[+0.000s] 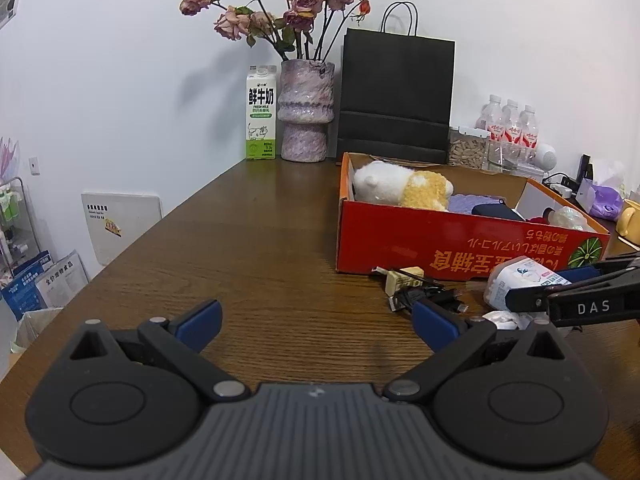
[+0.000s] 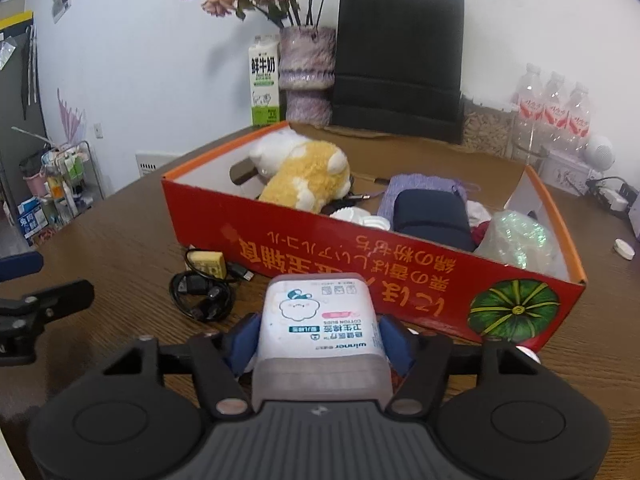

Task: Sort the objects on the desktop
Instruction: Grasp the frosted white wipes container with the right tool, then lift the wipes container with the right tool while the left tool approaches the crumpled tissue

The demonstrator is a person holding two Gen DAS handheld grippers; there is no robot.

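Right wrist: jaws clamp cotton-bud box (image 2: pixel 320 328).

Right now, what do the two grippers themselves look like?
Both match: black linkage fingers with silver pivot pins, blue pads at the tips, round black discs either side of a ribbed grey body. Left gripper; right gripper. One right finger reads "DAS" in white. No cables or sleeves show.

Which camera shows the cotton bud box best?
The right wrist view: the box fills the centre, label readable, between the right gripper pads. The left wrist view catches it small, partly hidden, at the right edge.
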